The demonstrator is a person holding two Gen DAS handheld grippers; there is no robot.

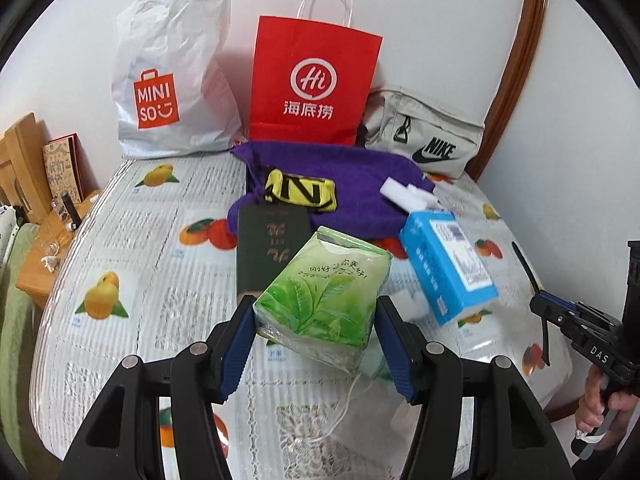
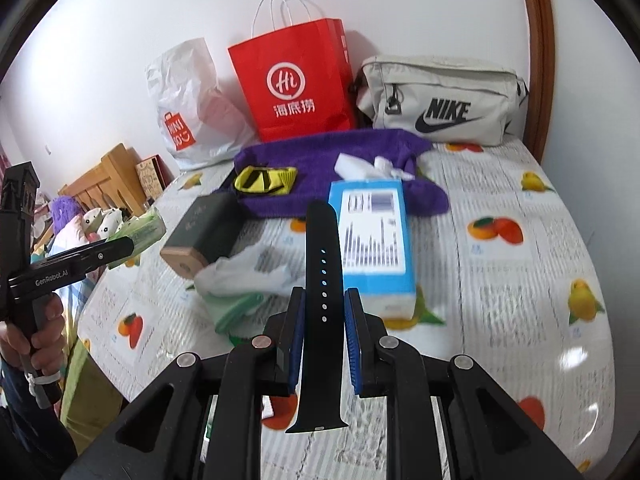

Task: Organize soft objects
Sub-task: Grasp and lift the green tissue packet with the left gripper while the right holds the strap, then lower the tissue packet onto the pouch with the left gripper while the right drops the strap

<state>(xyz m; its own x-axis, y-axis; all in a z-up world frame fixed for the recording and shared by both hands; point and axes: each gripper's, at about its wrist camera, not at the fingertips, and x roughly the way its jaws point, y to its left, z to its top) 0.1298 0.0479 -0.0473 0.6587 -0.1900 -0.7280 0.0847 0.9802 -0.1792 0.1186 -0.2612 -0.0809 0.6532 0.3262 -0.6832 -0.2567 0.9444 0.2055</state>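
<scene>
Right wrist view: right gripper (image 2: 323, 316), jaws narrow, pinches a black strap (image 2: 322, 280) lengthwise, pointing toward the table's (image 2: 520, 360) far edge. Left gripper (image 1: 316, 320), half-open, clamps a tissue pack (image 1: 320, 288) above the near edge.

Quick count of what's on the surface (image 2: 540, 240): three bags lined up along the far edge, namely one white plastic bag (image 1: 172, 76), one red paper bag (image 1: 312, 80) and one grey pouch (image 2: 440, 100). One purple towel (image 2: 320, 160), one yellow-black sock (image 2: 264, 179), one blue box (image 2: 372, 236), one dark green box (image 2: 204, 232), one green tissue pack (image 1: 320, 300), one black watch strap (image 2: 322, 300), plus two white sponge blocks (image 1: 404, 192)
</scene>
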